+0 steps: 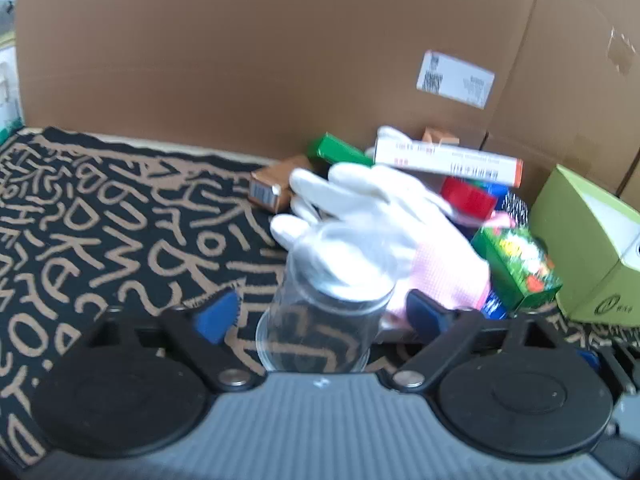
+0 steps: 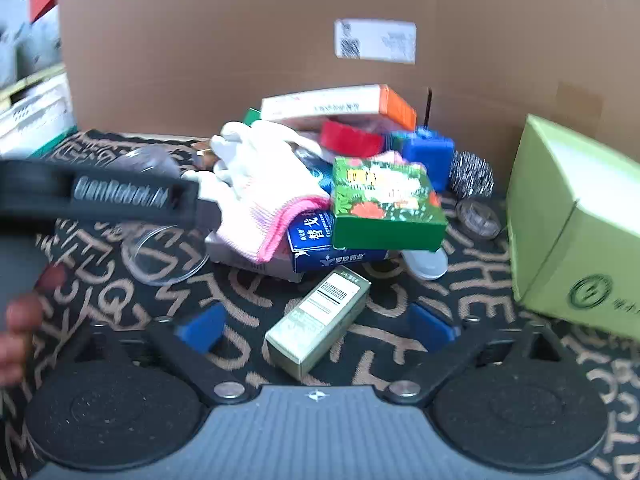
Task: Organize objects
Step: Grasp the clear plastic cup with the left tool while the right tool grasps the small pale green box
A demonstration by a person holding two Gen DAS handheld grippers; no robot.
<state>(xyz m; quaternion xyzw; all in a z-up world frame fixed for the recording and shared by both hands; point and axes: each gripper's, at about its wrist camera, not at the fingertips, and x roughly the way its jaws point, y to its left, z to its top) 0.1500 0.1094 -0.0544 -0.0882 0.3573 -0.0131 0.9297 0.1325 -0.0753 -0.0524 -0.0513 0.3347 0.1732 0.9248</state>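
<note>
A clear glass jar point(image 1: 324, 312) lies tilted between the blue pads of my left gripper point(image 1: 320, 316); the jaws stand wide and do not clamp it. It also shows in the right wrist view point(image 2: 160, 236), under the left gripper's black finger point(image 2: 120, 196). A white and pink glove point(image 1: 372, 224) lies just beyond the jar, on a pile of boxes. My right gripper point(image 2: 316, 328) is open over a pale green box point(image 2: 320, 320) lying on the patterned cloth point(image 2: 400, 320).
The pile holds a green flowered box point(image 2: 384, 204), a blue box point(image 2: 320, 248), a red lid point(image 2: 352, 138), a white and orange box point(image 2: 340, 106) and a brown box point(image 1: 272, 190). A large lime carton point(image 2: 576, 224) stands right. A cardboard wall point(image 2: 240, 40) closes the back.
</note>
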